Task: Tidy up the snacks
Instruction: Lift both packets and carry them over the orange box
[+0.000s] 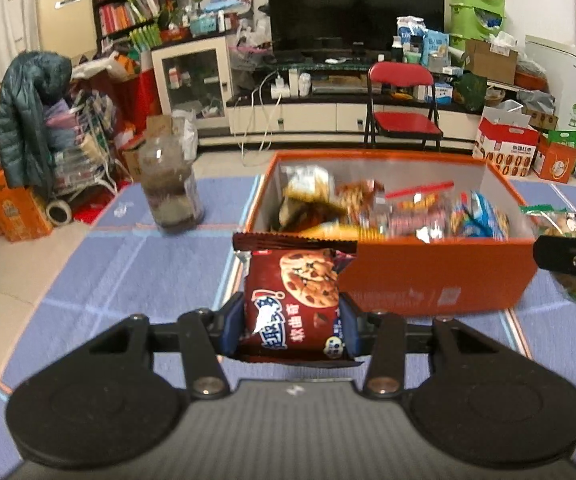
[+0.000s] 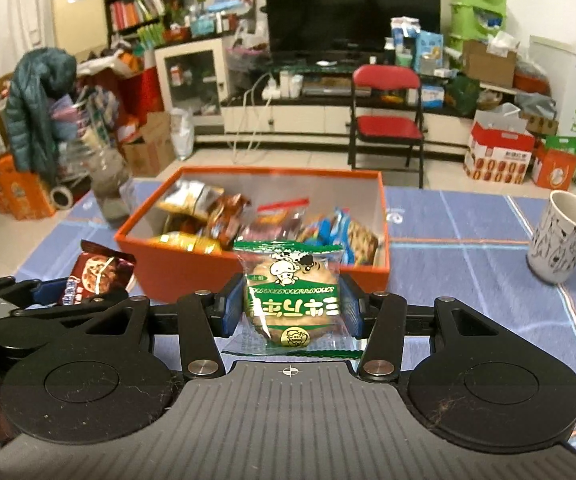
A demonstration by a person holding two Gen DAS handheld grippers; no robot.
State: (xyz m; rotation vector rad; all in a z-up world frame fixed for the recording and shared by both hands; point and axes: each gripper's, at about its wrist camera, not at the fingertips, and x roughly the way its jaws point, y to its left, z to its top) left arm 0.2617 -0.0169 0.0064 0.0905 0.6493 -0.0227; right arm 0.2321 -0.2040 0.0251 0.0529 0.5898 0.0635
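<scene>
At the lower centre of each wrist view, a snack is pinched: the left gripper (image 1: 292,326) clamps a chocolate cookie packet (image 1: 294,300), the right gripper (image 2: 292,310) a green biscuit packet (image 2: 292,294). Both look headed for the orange box (image 2: 192,268) just beyond, already crowded. Next, I'd guess: carry over the near wall, release. The mug (image 2: 562,236) at right stands clear.

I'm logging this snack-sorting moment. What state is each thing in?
Left tool: shut on the cookie packet, held upright.
Right tool: shut on the green biscuit packet.
Orange box: open, holding many snacks.
Mug: upright on the cloth.
Jar: upright, partly filled.
</scene>
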